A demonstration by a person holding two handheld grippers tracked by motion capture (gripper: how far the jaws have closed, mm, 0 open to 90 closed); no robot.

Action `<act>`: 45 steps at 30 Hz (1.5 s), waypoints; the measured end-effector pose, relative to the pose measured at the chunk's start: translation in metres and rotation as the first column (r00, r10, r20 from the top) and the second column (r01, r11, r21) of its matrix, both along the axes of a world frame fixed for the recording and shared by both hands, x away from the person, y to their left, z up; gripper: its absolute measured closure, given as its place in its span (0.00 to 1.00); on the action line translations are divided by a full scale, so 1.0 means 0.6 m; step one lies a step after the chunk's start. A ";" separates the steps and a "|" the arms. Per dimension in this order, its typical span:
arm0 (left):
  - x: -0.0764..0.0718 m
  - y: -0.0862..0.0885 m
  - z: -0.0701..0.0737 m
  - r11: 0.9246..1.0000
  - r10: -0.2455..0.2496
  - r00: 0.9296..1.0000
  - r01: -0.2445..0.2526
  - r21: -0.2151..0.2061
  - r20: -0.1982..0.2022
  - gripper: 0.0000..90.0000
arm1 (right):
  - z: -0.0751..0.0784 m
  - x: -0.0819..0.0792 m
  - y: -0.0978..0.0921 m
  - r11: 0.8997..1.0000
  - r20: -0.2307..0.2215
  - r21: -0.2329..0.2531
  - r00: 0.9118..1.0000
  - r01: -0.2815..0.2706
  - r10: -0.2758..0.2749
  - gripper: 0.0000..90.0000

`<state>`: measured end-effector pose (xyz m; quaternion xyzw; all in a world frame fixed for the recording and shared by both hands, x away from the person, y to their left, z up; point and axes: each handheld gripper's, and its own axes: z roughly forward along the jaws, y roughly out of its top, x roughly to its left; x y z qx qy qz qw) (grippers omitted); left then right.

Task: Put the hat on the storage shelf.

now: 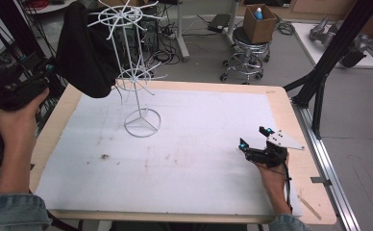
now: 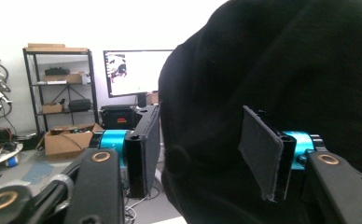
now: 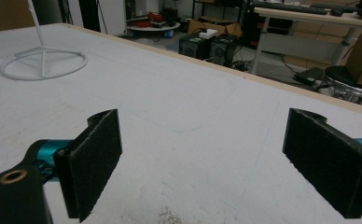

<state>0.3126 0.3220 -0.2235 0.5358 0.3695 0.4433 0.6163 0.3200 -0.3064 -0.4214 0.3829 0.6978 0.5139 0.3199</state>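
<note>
A white wire stand (image 1: 137, 96) rises from a ring base (image 3: 44, 63) on the white table cover (image 1: 199, 159). From one of its upper arms hangs a black fabric cap (image 1: 86, 48). Past the table's left edge, a hand holds my left gripper (image 1: 16, 89). In the left gripper view that gripper (image 2: 202, 154) is open, with the cap (image 2: 281, 70) close ahead of its pads; I cannot tell whether they touch it. My right gripper (image 1: 255, 136) rests low at the right of the table, open, with nothing between its pads (image 3: 95, 158).
A stool carrying a cardboard box (image 1: 259, 21) stands beyond the table's far edge. Black frame posts (image 1: 329, 57) slant up at the right. A shelf unit (image 2: 60, 88) and a monitor (image 2: 132, 72) stand behind the cap in the left gripper view.
</note>
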 end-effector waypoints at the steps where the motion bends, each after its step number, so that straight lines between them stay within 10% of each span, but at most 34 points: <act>1: -0.008 -0.001 -0.006 1.000 0.007 1.000 -0.007 0.007 0.003 0.52 | 0.000 0.000 0.000 1.000 0.001 0.004 1.000 -0.001 0.001 0.12; 14: -0.049 -0.020 -0.054 1.000 0.006 0.999 -0.005 0.012 -0.039 0.39 | 0.000 0.001 0.000 1.000 0.007 0.008 1.000 0.000 0.000 0.12; 27: -0.049 -0.038 -0.132 0.998 0.006 0.990 0.003 0.060 -0.140 0.27 | 0.000 0.001 -0.001 1.000 -0.002 0.010 1.000 -0.002 0.002 0.12; 45: -0.034 -0.064 -0.222 0.996 -0.018 0.984 0.032 0.079 -0.175 0.26 | 0.001 0.001 0.002 1.000 0.002 0.006 1.000 -0.001 0.001 0.12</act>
